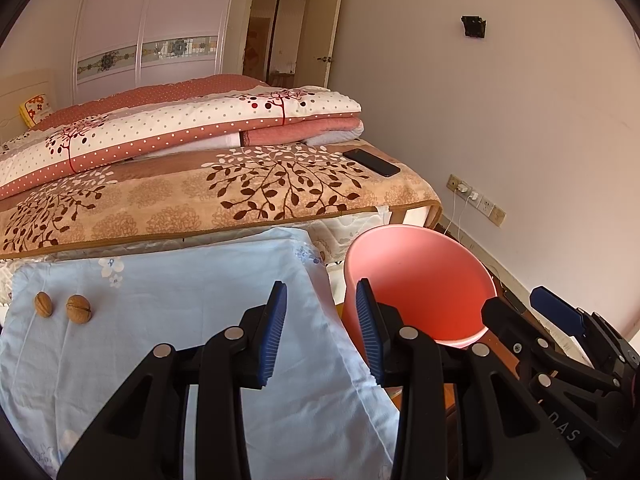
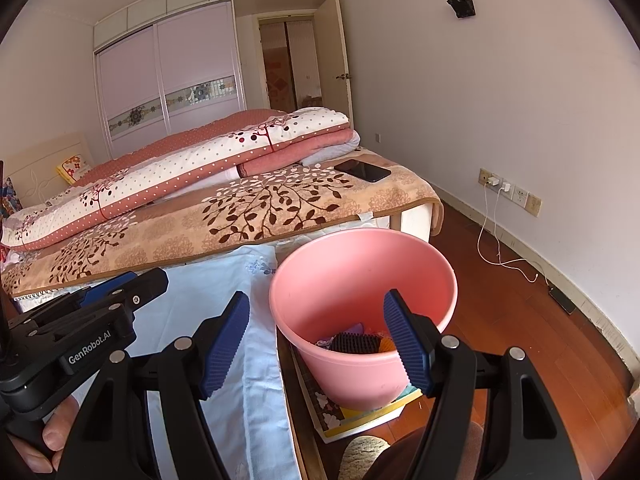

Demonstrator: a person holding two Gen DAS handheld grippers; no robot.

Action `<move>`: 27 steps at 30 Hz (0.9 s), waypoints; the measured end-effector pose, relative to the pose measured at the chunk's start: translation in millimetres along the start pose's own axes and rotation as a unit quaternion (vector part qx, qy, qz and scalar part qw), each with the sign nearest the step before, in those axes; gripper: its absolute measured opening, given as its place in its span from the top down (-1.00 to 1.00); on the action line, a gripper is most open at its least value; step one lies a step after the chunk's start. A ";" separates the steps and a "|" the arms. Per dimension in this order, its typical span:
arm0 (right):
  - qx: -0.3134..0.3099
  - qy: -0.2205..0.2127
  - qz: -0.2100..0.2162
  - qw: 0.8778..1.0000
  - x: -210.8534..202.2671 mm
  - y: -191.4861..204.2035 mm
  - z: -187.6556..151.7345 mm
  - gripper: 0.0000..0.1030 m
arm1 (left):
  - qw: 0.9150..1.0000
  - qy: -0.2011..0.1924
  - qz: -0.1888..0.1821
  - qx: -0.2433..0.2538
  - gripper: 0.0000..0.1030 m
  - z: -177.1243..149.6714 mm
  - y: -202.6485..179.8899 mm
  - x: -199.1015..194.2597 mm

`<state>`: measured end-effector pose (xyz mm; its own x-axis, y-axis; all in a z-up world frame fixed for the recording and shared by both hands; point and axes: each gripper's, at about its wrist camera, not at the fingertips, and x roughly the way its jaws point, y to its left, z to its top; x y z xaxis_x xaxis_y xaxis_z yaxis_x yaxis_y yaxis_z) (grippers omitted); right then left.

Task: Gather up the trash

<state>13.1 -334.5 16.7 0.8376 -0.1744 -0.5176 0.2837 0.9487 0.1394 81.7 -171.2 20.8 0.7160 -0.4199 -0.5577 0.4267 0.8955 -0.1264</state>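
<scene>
Left hand-held gripper (image 1: 322,334): jaws parted with nothing between them, poised above the right edge of the pale blue cloth (image 1: 168,320), its right finger just in front of the bin's near-left wall
Right hand-held gripper (image 2: 316,344): jaws spread wide and empty, straddling the near-left part of the pink bin (image 2: 400,264); the right finger overlaps the bin's mouth, the left one sits over the cloth
Walnuts (image 1: 64,307): two of them, side by side and slightly apart, lying on the cloth at its far-left part, well apart from both grippers
Pink bin: upright on the floor just right of the cloth, beside the bed corner; inside it lie a dark ridged object (image 2: 354,342) and some coloured scraps (too jumbled to name)
Under the bin: a flat patterned mat or book (image 2: 340,412), cannot tell which
Bed (image 1: 200,196): far side of the scene, covered with a tan leaf-patterned blanket, a folded dotted quilt (image 1: 180,124) on top
Phone (image 1: 371,162): dark, flat on the blanket near the bed's right corner
Wall on the right: sockets with a white charger cable (image 2: 492,240) trailing to the wooden floor
Person: fingers (image 2: 54,436) visible at the lower left of the right wrist view, wrapped round the left handle
</scene>
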 end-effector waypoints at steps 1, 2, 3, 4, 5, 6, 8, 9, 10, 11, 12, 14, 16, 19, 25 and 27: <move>0.000 0.000 0.000 1.000 0.0 0.0 0.0 -0.33 | 1.000 0.000 0.000 0.000 0.29 0.0 0.0 0.3; 0.000 0.000 0.000 1.000 -0.2 0.2 0.0 -0.33 | 1.000 0.001 0.000 0.000 0.30 -0.1 0.1 0.9; 0.000 0.000 0.000 1.000 0.0 0.1 0.1 -0.33 | 1.000 0.001 0.000 0.000 0.29 -0.5 0.0 0.6; 0.000 0.000 0.000 1.000 0.7 0.1 0.0 -0.33 | 1.000 0.001 0.000 0.000 0.30 -0.5 -0.1 0.5; 0.000 0.001 0.000 1.000 1.1 0.1 0.0 -0.33 | 1.000 0.001 0.000 0.000 0.29 -0.2 0.1 0.7; 0.000 0.001 0.001 1.000 1.2 0.0 0.1 -0.33 | 1.000 0.001 -0.001 0.000 0.29 -0.2 0.0 0.6; -0.001 0.001 0.001 1.000 1.4 0.6 -0.7 -0.33 | 1.000 0.001 0.000 0.000 0.30 -0.2 -0.1 0.6; -0.001 0.001 0.001 1.000 1.3 0.6 -0.6 -0.33 | 1.000 0.001 0.000 0.000 0.30 -0.2 -0.1 0.5; -0.001 0.001 0.001 1.000 1.3 0.6 -0.5 -0.33 | 1.000 0.001 0.000 0.000 0.30 -0.2 -0.2 0.6; -0.001 0.001 0.001 1.000 1.3 0.5 -0.3 -0.33 | 1.000 0.001 0.000 0.000 0.30 -0.2 -0.2 0.5; -0.001 0.001 0.001 1.000 1.1 0.7 -0.5 -0.33 | 1.000 0.001 0.000 -0.001 0.30 -0.5 -0.2 0.3; -0.001 0.001 0.001 1.000 1.7 1.0 -0.8 -0.33 | 1.000 0.001 0.000 0.000 0.30 -0.2 -0.3 0.5; -0.001 0.002 0.001 1.000 1.6 1.1 -0.9 -0.33 | 1.000 0.001 0.000 0.000 0.29 -0.2 -0.3 0.6; -0.003 0.003 0.001 1.000 2.0 4.1 -4.8 -0.33 | 1.000 0.001 0.000 0.000 0.30 -0.6 0.3 1.4; -0.003 0.004 0.001 1.000 2.3 4.6 -5.4 -0.33 | 1.000 0.003 -0.001 0.001 0.30 -2.8 0.7 1.8; -0.003 0.004 0.001 1.000 2.4 4.5 -5.0 -0.33 | 1.000 0.003 -0.001 0.001 0.30 -3.3 0.8 1.9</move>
<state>14.1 -329.4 11.9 0.8345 -0.1711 -0.5238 0.2795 0.9506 0.1347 81.5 -170.7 16.9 0.7123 -0.4202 -0.5622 0.4285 0.8947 -0.1259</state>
